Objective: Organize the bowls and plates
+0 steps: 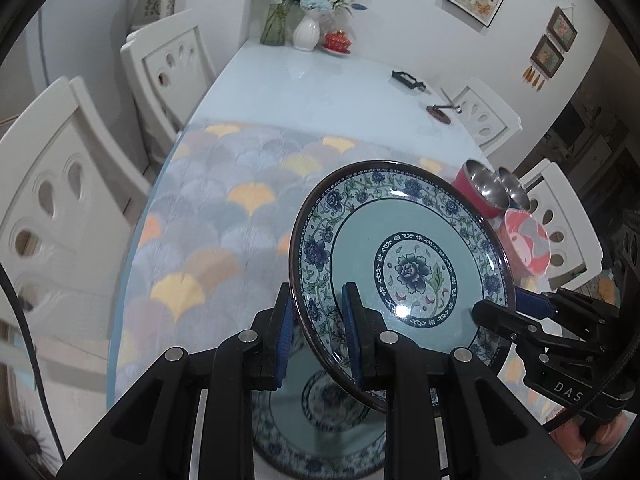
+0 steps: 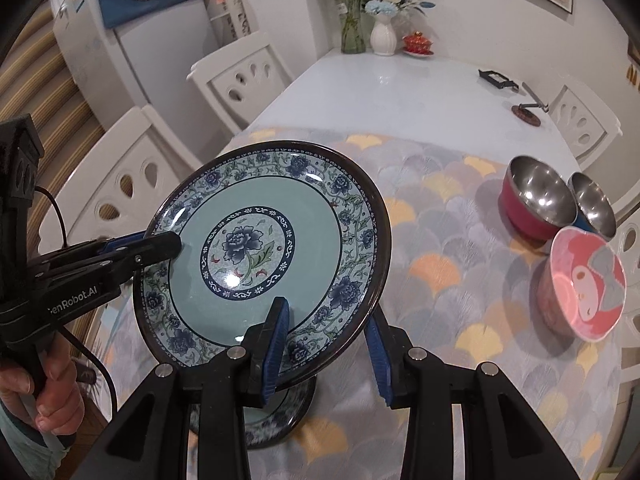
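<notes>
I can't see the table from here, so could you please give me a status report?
Both jaws shut on round blue floral ceramic plate, airborne, tilted. Matching plate below. Nothing in the way.

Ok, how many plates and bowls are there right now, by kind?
Plates: 2, one held plate up in both grippers, one lower plate on the table under it.
Bowls: 3, red bowl, blue bowl, pink bowl.
Total: 5.

mid placemat (image 2: 440,208) bare, passable; three bowls (image 2: 536,204) block right edge; second plate (image 2: 276,420) below.
</notes>
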The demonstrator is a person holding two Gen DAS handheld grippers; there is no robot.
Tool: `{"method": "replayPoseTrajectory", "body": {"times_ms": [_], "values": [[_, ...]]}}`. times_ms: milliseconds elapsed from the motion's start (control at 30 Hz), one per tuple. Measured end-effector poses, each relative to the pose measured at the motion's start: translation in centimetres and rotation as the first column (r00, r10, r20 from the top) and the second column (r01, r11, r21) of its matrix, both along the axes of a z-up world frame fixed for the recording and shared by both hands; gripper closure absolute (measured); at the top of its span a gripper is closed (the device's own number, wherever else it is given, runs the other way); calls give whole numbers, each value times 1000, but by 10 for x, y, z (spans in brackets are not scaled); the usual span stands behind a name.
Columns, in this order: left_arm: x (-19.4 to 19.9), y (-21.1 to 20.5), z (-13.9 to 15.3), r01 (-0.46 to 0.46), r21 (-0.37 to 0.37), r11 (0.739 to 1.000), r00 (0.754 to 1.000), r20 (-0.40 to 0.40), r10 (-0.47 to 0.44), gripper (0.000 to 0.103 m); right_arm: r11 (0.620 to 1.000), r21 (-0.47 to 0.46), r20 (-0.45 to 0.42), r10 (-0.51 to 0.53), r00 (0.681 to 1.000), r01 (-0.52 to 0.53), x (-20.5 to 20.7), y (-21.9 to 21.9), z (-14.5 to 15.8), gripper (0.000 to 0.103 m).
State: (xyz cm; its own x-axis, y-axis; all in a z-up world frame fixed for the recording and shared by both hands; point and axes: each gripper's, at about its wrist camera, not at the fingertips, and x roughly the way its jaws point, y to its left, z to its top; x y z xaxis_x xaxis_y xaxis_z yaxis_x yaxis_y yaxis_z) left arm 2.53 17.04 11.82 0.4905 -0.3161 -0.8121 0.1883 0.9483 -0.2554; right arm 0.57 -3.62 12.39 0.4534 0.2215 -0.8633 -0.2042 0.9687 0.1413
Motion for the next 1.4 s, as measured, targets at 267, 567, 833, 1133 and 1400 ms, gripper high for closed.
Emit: {"method": "replayPoseTrajectory", "body": {"times_ms": [267,567,833,1133,1400], "values": [[-25,14,-24,-13,4,1000,998,-61,13,82,998,-24,-63,52,997,-53,-21,14,-20,66],[-50,21,-45,-4,54,999,993,-116,10,82,991,-51,-144,116,983,-125,-43,31,-47,66],[-64,20,-61,15,93,996,988,-153,-1,81,983,-74,-198,150,969,-168,-50,36,-64,65],[-70,22,-73,23,109,994,984,-180,-3,81,979,-83,-234,160,959,-184,-54,40,-76,65],[-68,25,-76,19,118,993,983,-186,3,81,980,-91,-252,148,956,-176,-53,44,-83,65]]}}
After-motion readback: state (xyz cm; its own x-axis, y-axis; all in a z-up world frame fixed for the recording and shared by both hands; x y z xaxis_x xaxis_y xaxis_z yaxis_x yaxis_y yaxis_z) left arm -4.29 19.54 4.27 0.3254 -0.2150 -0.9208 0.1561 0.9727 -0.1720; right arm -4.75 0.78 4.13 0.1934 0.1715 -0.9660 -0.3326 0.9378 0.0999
